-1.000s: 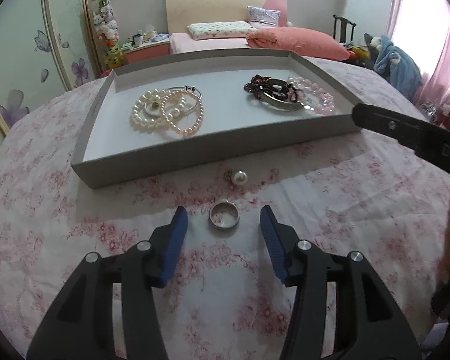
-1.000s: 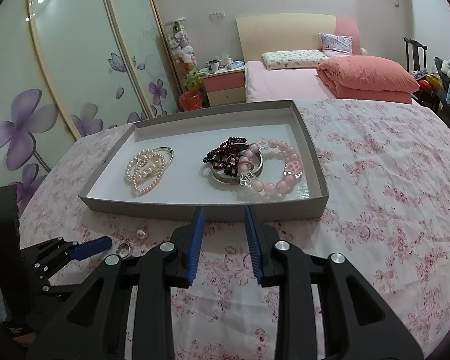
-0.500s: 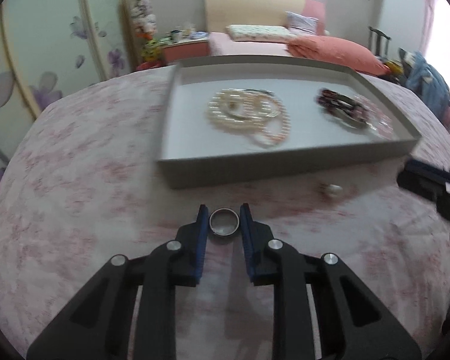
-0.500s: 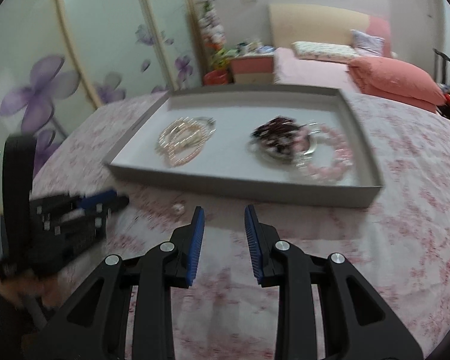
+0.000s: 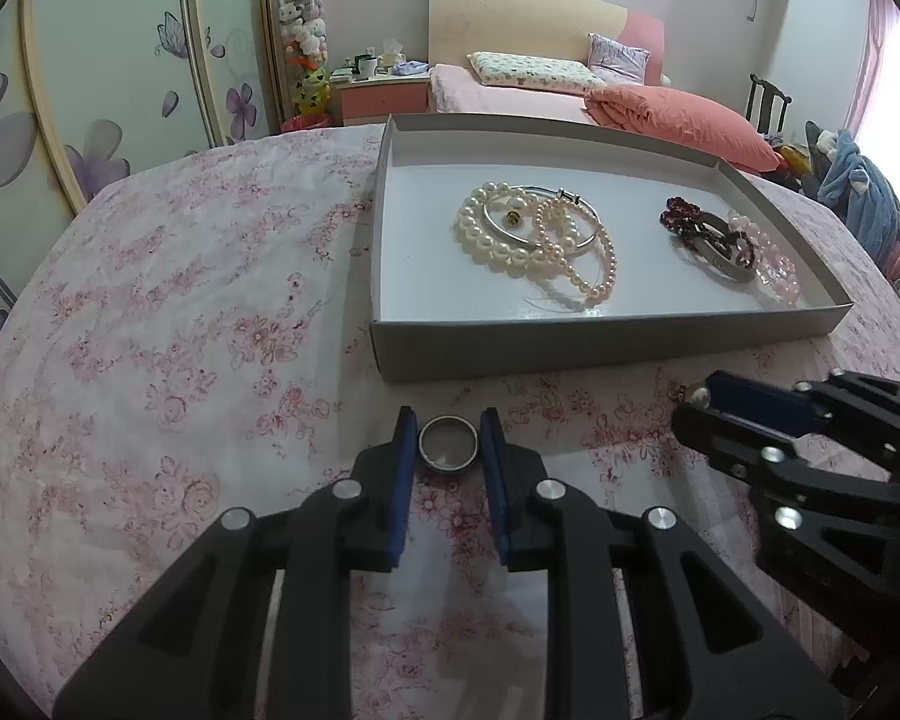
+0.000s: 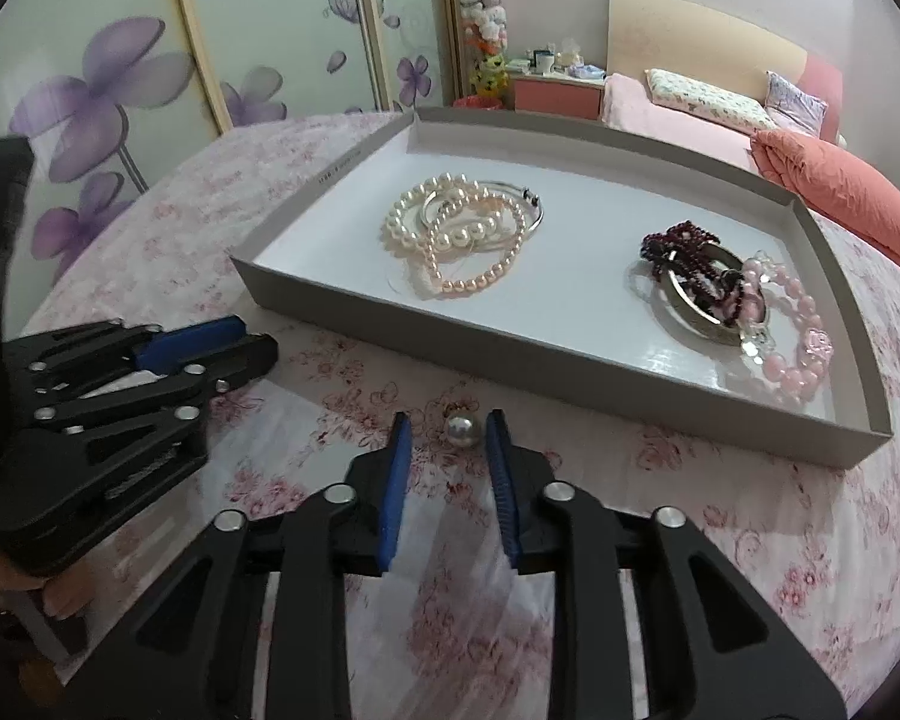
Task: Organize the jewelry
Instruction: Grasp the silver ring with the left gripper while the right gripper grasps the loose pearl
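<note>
Right tongs point(image 6: 447, 441) now straddling pearl point(image 6: 463, 431), apart, left tongs point(image 5: 449, 441) clamped on ring point(image 5: 448, 451)

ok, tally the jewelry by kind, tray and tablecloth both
Pearl strands: 2
Silver bangle: 1
Dark red bead bracelet: 1
Pink bead bracelet: 1
Wide metal bangle: 1
Ring: 1
Loose pearl piece: 1
Total: 8

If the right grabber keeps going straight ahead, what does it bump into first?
The pearl earring, lying on the tablecloth between the right gripper fingertips. Just past it stands the gray tray's near wall, though the depth is hard to judge.
</note>
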Motion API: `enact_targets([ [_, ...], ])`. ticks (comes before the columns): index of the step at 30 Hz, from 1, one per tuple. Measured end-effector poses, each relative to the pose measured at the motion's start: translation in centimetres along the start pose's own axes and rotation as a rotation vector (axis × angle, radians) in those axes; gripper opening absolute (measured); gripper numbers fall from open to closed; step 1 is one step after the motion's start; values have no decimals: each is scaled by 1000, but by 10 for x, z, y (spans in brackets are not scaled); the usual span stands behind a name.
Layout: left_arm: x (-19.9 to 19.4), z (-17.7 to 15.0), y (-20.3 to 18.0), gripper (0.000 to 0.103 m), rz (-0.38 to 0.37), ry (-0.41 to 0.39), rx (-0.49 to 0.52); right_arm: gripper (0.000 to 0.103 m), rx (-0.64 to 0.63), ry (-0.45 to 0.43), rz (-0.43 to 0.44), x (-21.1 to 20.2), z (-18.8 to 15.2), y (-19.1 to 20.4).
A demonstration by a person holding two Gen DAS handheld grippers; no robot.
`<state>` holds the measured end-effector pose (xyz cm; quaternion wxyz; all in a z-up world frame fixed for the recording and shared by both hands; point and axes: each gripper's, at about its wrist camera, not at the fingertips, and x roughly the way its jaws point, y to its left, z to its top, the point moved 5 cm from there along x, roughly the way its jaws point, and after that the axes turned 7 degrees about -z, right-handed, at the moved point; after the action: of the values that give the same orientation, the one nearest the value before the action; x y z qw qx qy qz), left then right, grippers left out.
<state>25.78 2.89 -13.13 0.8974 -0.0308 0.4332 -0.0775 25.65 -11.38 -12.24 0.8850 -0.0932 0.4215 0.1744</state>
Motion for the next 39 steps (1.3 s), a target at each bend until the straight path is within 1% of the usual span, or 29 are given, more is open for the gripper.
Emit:
enact_targets([
  [1, 0, 0, 0, 22, -1, 0, -1, 15, -10, -6, -19, 0, 0, 0],
  [4, 0, 0, 0, 22, 0, 0, 0, 14, -5, -5, -30, -3, -4, -6],
  [6, 0, 0, -1, 22, 2, 0, 1, 14, 0, -6, -53, -8, -9, -13],
  [9, 1, 0, -2, 22, 12, 2, 10, 14, 47, 1, -111, -14, -17, -40],
  [13, 2, 0, -5, 22, 28, 4, 23, 14, 136, 16, -204, -22, -28, -86],
  [15, 2, -1, -5, 22, 29, 4, 24, 14, 162, 5, -225, -25, -33, -97],
  [18, 2, -1, -5, 22, 30, 4, 25, 14, 192, 4, -214, -27, -36, -104],
  [22, 2, -1, -5, 22, 31, 4, 24, 14, 181, 5, -227, -28, -37, -104],
  [39, 2, -1, -5, 22, 31, 4, 25, 14, 184, 7, -226, -27, -35, -102],
])
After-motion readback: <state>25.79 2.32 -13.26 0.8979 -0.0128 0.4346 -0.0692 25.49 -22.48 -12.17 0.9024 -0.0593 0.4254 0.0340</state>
